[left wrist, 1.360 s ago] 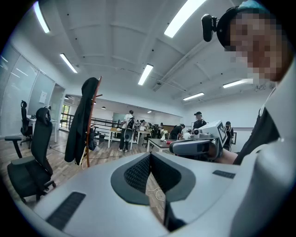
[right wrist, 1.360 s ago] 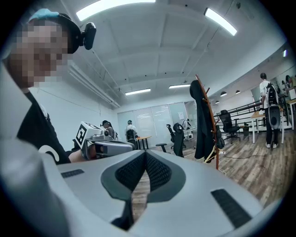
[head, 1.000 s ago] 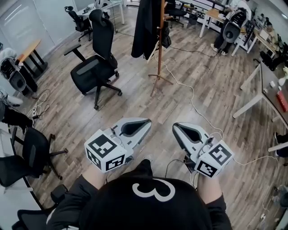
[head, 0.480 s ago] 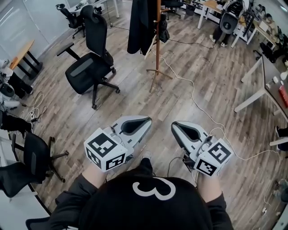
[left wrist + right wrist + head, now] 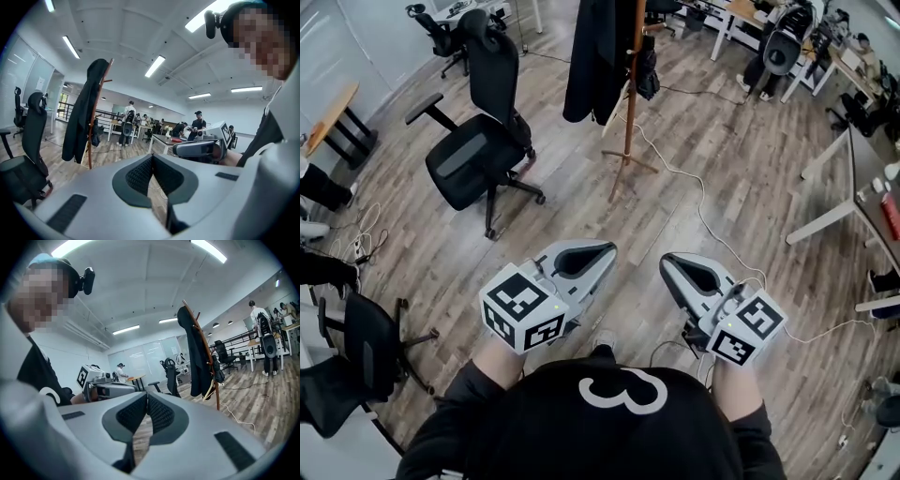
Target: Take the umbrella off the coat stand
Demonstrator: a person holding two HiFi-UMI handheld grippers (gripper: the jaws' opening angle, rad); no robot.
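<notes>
- Left gripper [image 5: 607, 251]: lower centre of the head view, held out over the wood floor [image 5: 741, 169]. In the left gripper view its pads [image 5: 140, 174] meet at the tip, so the jaws are together with nothing between them.
- Right gripper [image 5: 666, 261]: just right of the left one, the two apart and roughly parallel. In the right gripper view its pads [image 5: 159, 414] also meet at the tip, so it is closed and empty.
- Coat stand [image 5: 630, 112]: wooden pole, upper centre of the head view, well apart from both grippers. Its legs are splayed on the floor.
- Dark coat [image 5: 591, 56]: hangs on the left side of the pole.
- Umbrella [image 5: 648, 77]: I read the small dark folded bundle hanging on the pole's right side as this. It sits high on the stand, with neither gripper near it. It also shows beside the pole in the left gripper view [image 5: 95, 137] and the right gripper view [image 5: 216, 372].
- Black office chair [image 5: 473, 155]: upper left of the head view, left of the stand.
- White cable [image 5: 703, 216]: trails across the floor from the stand's base towards the lower right.
</notes>
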